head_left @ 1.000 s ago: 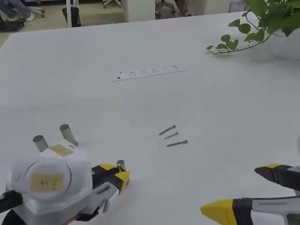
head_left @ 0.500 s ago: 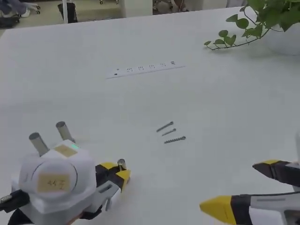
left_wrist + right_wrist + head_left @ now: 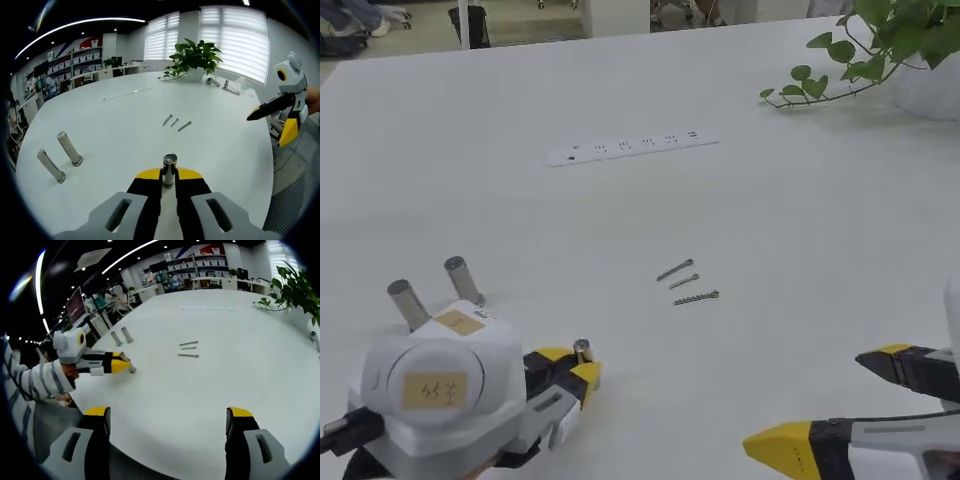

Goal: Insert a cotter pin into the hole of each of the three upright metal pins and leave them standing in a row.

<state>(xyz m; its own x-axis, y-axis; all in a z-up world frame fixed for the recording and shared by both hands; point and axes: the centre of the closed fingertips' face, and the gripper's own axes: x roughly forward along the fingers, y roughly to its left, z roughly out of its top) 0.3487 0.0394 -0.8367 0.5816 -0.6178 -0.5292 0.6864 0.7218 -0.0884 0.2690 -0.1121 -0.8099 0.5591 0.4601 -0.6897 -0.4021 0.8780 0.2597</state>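
Note:
My left gripper (image 3: 582, 365) (image 3: 169, 176) is shut on an upright metal pin (image 3: 169, 170) (image 3: 581, 350) that stands on the white table near its front left. Two more metal pins (image 3: 406, 303) (image 3: 463, 280) stand to the left of it, leaning slightly; the left gripper view shows them as well (image 3: 51, 165) (image 3: 69, 148). Three cotter pins (image 3: 686, 283) (image 3: 175, 122) (image 3: 188, 349) lie loose in the middle of the table. My right gripper (image 3: 825, 405) (image 3: 167, 417) hovers open at the front right with nothing between its fingers.
A white power strip (image 3: 632, 147) lies further back on the table (image 3: 790, 200). A potted green plant (image 3: 880, 45) (image 3: 195, 55) stands at the far right corner. In the right gripper view a striped sleeve (image 3: 37, 382) holds the left gripper.
Nothing on the table has moved; only the head camera has shifted a little. The left gripper stays shut on the pin and the right stays open.

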